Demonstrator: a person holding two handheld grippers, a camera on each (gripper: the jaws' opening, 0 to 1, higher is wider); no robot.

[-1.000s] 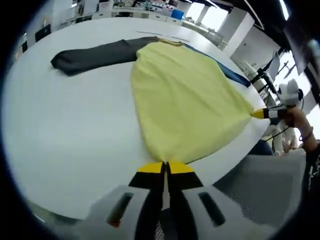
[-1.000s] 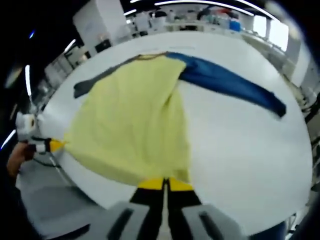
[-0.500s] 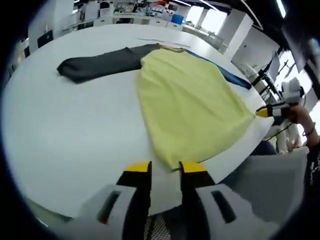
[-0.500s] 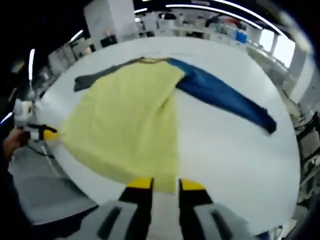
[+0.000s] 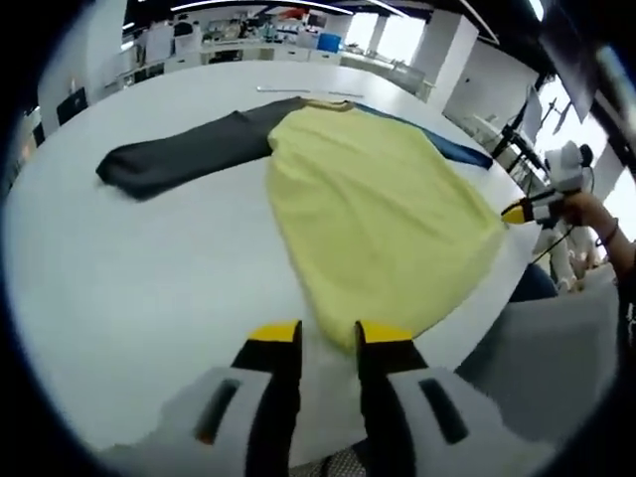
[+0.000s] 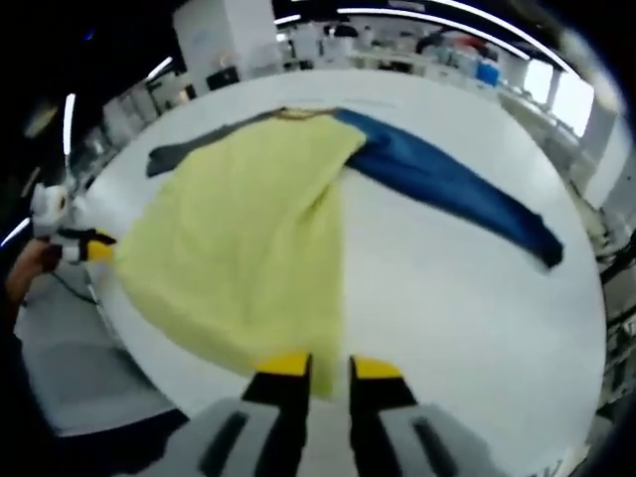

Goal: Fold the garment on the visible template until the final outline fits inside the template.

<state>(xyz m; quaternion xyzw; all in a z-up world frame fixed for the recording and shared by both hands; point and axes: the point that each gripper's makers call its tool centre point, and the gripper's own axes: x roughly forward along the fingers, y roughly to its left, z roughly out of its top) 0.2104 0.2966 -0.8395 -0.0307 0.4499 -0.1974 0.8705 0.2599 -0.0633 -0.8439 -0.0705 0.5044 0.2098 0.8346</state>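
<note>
Left gripper view: garment (image 5: 378, 209) on white table (image 5: 149, 268).

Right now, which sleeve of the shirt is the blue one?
The long blue sleeve spreads from the yellow shirt body on the right gripper's side. The other sleeve, dark grey, lies on the left gripper's side.

**No readable text**

No words, labels, brand names, numbers or signs can be read in the left gripper view or in the right gripper view. The far background of the room is too blurred to tell any writing.
</note>
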